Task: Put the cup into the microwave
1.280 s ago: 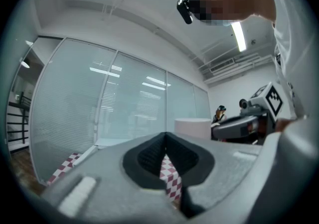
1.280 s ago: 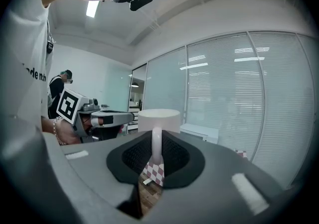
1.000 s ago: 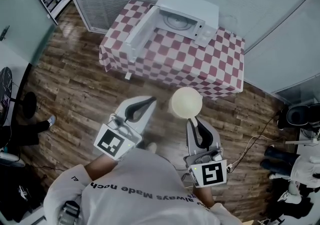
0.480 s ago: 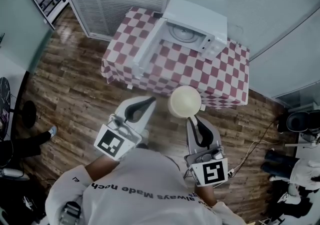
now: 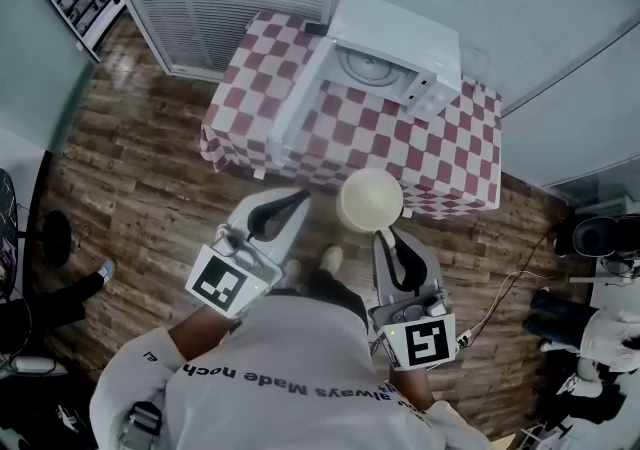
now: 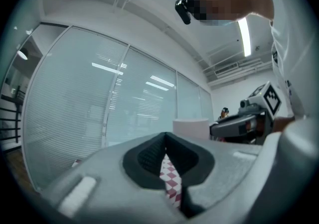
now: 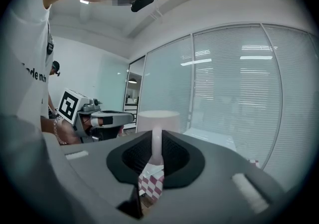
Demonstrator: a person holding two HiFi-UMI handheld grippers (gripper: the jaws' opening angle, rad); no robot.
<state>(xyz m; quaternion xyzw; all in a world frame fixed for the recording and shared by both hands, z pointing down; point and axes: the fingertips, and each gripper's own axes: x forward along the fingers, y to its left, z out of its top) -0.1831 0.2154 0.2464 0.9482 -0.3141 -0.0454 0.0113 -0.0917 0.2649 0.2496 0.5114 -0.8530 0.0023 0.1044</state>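
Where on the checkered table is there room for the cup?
The red-and-white checkered tablecloth is bare in front of the white microwave, right of its open door, and at the right end. The back middle is crowded.

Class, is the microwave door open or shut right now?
Open: the microwave has its door swung out leftward, baring the turntable.

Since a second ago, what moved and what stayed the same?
The person took a step: a shoe now shows farther forward, toward the table. The right gripper still holds the cup, the left gripper stays shut and empty, the microwave stays open.
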